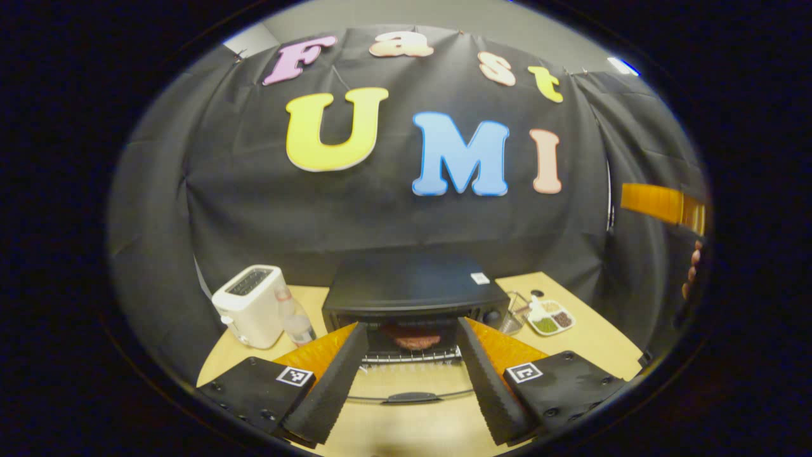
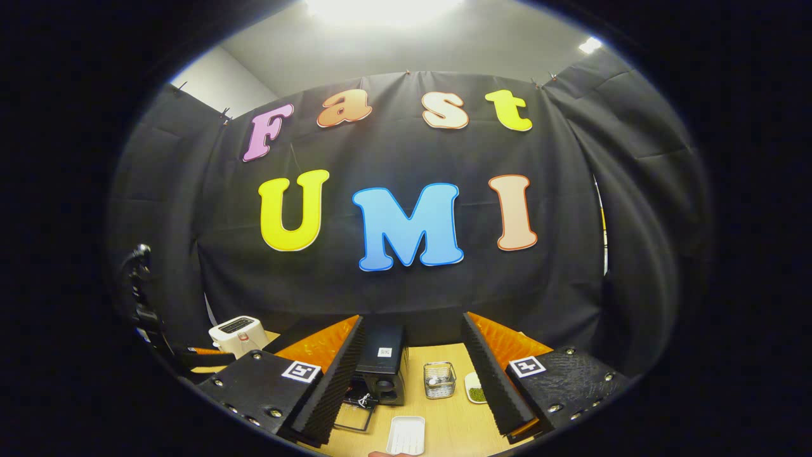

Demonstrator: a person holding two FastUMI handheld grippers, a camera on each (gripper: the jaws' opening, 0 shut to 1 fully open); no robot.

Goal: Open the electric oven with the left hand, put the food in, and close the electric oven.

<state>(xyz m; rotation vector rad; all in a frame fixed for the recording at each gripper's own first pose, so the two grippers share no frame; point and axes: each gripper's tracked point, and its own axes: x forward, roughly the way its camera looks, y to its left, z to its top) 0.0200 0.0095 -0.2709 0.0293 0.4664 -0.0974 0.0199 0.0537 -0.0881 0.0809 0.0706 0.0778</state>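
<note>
Left gripper view: oven [image 1: 412, 289] interior partly hidden behind its top edge; food [image 1: 411, 337] on rack is dim, reddish, prob. a patty but can't tell. Dish [image 1: 550, 316] contents too small to ID. Hand [image 1: 693, 270] at right edge cut off, only fingertips visible.

Right gripper view: white tray [image 2: 406, 435] cut by bottom edge; green dish [image 2: 476, 388] half hidden behind finger.

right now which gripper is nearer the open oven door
Left. The left gripper hangs open right over the lowered oven door, facing the food on the rack. The right gripper sits off to the oven's knob side, above the white tray.
</note>
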